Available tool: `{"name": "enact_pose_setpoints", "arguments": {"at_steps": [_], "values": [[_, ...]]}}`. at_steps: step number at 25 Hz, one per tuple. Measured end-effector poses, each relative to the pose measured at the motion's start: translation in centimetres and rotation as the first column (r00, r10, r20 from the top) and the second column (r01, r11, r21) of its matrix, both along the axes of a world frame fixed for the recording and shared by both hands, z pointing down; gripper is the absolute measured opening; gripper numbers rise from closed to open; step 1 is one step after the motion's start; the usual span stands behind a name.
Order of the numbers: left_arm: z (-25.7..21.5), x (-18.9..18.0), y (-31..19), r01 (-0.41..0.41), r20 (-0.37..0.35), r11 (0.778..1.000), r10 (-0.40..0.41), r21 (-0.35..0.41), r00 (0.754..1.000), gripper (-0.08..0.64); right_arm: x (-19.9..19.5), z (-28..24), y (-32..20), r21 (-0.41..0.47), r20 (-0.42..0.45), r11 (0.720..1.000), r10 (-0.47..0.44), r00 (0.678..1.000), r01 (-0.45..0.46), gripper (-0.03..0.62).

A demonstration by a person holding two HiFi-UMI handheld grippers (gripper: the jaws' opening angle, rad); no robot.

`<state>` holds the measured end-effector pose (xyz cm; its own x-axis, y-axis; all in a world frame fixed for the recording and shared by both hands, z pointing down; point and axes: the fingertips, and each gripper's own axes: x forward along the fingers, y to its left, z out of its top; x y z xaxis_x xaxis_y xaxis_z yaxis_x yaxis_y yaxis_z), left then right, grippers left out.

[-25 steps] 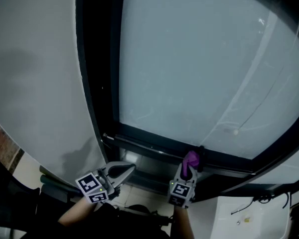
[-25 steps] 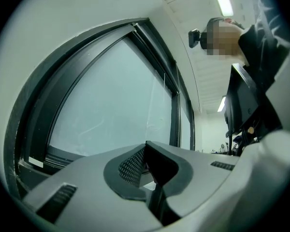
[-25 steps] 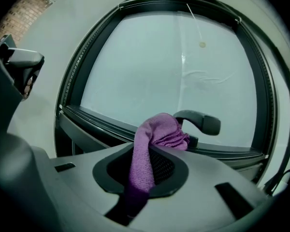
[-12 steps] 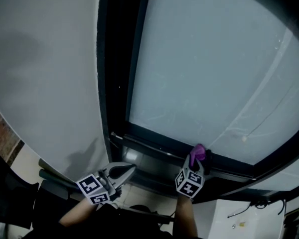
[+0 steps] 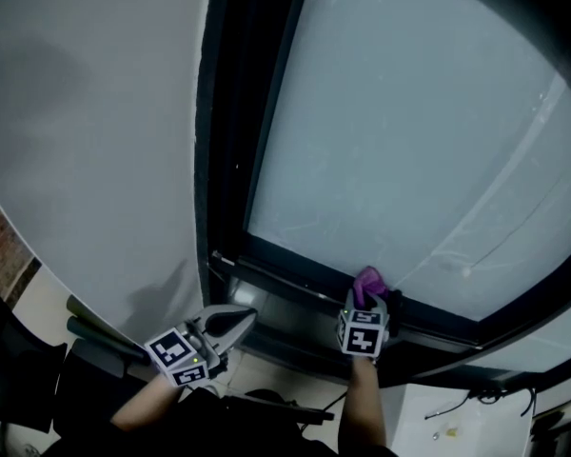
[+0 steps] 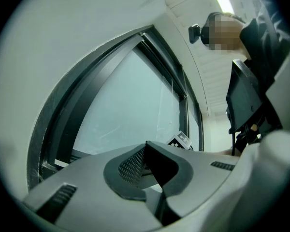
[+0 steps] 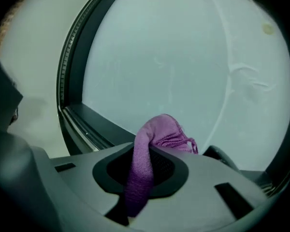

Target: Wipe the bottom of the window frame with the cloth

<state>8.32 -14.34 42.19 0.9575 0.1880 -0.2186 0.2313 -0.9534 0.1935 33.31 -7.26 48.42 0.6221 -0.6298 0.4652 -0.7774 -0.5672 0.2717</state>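
Observation:
The purple cloth (image 5: 368, 281) is bunched in my right gripper (image 5: 365, 298), which is shut on it and holds it against the dark bottom rail of the window frame (image 5: 285, 272), at the lower edge of the glass. In the right gripper view the cloth (image 7: 157, 134) sticks up between the jaws and hangs down inside them, with the bottom rail (image 7: 94, 122) just behind. My left gripper (image 5: 234, 323) is shut on nothing. It hovers lower left, short of the rail. In its own view the left gripper (image 6: 146, 145) points toward the window, with the right gripper's marker cube (image 6: 181, 139) beyond.
A large frosted glass pane (image 5: 409, 141) fills the frame. A white wall (image 5: 76, 160) stands left of the dark upright frame post (image 5: 238, 112). A white surface with cables (image 5: 457, 412) lies at the lower right. A dark screen (image 6: 244, 98) shows on the right in the left gripper view.
My right gripper has carried the cloth up and forward from below the sill to the bottom rail. The left gripper has stayed where it was, and the head view has shifted.

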Motion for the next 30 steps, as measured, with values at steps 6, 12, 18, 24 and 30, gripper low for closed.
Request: {"name": "enact_pose_setpoints", "arguments": {"at_steps": [6, 12, 18, 24, 30], "values": [[0.4, 0.8, -0.8, 0.056, 0.037, 0.993, -0.060, 0.102, 0.997, -0.008, -0.3, 0.4, -0.5, -0.090, 0.005, 0.993, -0.070, 0.998, 0.070, 0.066], [-0.1, 1.3, -2.4, 0.134, 0.019, 0.986, -0.137, 0.103, 0.990, -0.008, -1.3, 0.4, -1.8, -0.096, 0.041, 0.984, -0.150, 0.988, 0.153, 0.066], [-0.3, 1.0, -4.0, 0.188, 0.012, 0.974, -0.191, 0.124, 0.981, -0.008, -2.4, 0.3, -3.7, -0.143, 0.079, 0.960, -0.233, 0.969, 0.243, 0.066], [-0.5, 0.5, -5.0, 0.233, 0.013, 0.965, -0.236, 0.121, 0.972, -0.008, -4.0, 0.6, -5.4, -0.155, 0.111, 0.934, -0.308, 0.945, 0.323, 0.066], [-0.5, 0.4, -5.6, 0.272, 0.015, 0.952, -0.277, 0.143, 0.961, -0.008, -5.7, 0.5, -7.6, -0.149, 0.139, 0.897, -0.397, 0.907, 0.416, 0.066]]}}
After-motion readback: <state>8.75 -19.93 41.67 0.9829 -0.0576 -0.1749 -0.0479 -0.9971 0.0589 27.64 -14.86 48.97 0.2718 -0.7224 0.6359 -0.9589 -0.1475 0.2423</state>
